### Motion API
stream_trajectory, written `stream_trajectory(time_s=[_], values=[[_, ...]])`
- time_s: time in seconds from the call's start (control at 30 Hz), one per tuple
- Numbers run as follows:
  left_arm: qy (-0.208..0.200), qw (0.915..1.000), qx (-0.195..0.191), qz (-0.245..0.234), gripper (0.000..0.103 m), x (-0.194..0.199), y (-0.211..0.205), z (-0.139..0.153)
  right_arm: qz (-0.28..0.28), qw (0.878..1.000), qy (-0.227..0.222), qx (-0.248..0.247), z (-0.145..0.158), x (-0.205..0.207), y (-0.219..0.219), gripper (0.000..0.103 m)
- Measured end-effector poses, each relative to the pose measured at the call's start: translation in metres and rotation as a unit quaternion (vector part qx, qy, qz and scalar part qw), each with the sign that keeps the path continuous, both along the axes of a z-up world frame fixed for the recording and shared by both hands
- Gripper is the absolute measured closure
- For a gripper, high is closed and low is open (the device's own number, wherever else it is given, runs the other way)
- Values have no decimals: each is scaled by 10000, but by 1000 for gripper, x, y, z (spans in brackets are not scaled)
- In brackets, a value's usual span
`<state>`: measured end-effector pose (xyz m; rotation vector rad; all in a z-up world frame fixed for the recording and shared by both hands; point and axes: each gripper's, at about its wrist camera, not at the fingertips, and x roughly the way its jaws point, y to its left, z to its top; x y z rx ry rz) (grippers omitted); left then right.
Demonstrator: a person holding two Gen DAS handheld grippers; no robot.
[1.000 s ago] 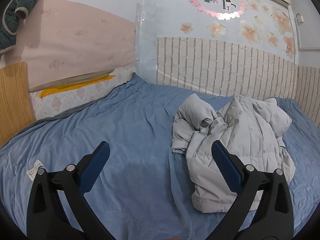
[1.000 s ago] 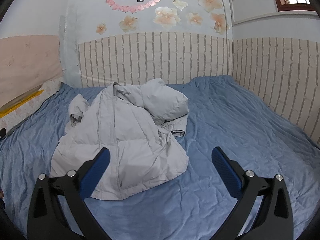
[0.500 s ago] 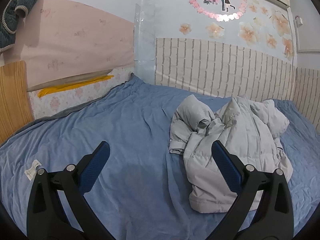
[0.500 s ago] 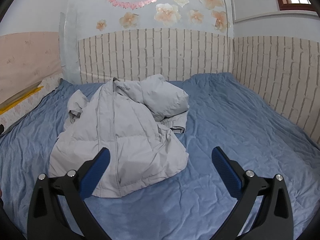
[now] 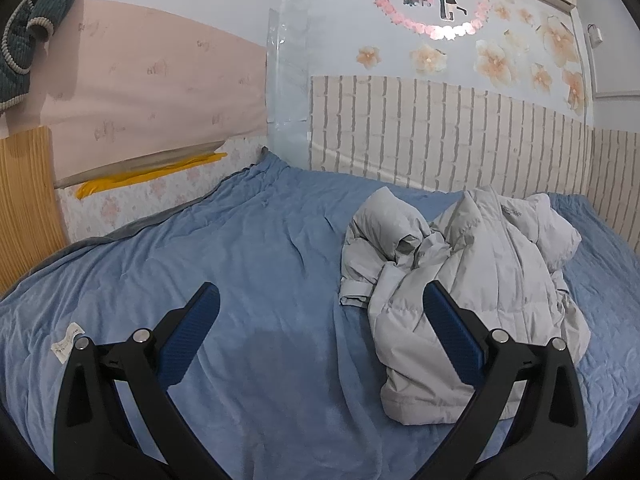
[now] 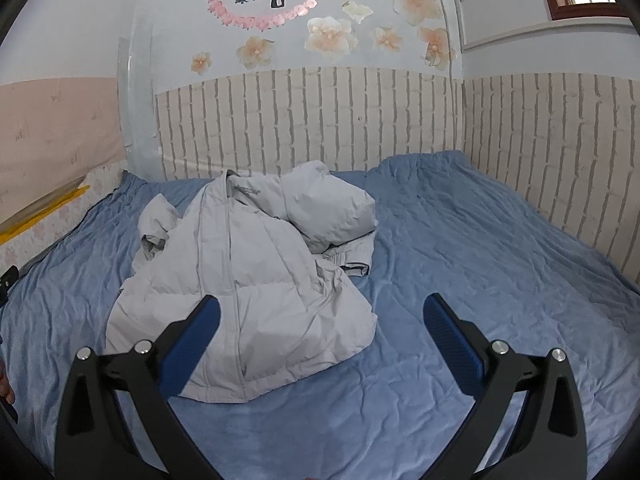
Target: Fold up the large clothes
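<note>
Hovering above the near part of the blue bedspread, both tools are seen with their jaws spread wide and nothing held between them. The left gripper is aimed at bare bedspread just to the left of the jacket, its right finger overlapping the jacket's near left edge in the picture (whether any contact is made cannot be told, though it appears to hang clear). The right gripper is pointed at the jacket's near right corner, its left finger drawn across the hem in the same way.

Beyond the fingers, the grey padded jacket is found lying in a loose heap on the bedspread, roughly midway across the bed. Its body is spread unevenly with the hem nearest the grippers; one sleeve is bunched up at the jacket's far left, and another puffy mass is piled at its far right. Behind the jacket, the bedspread is bounded by a brick-patterned wall panel.

No fold is judged to have been made yet: the garment is neither flattened nor squared. Everything remains to be done, from spreading the jacket out and straightening the sleeves to the folds themselves.
</note>
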<state>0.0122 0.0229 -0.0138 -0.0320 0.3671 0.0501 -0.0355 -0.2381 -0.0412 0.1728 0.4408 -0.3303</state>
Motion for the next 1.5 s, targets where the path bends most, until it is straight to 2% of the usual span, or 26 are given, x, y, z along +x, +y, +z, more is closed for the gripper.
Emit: stream_trajectory(time_s=[0.5,1.17,1.33,1.5], values=[[15,9999,-119,-39,3,4,0,0,28,9999,79,-120,3,-1,4,2],[189,9998,9,19,3,11,-3,-9,10,9999,124,-119,2,2,5,2],[432,9989,55,199,3,37,-2,-13,-168,9993,325,60,-5,13,-16,2],[560,9979,213,238,3,70,-3,-11,-266,9983,514,34,0,32,-38,2]])
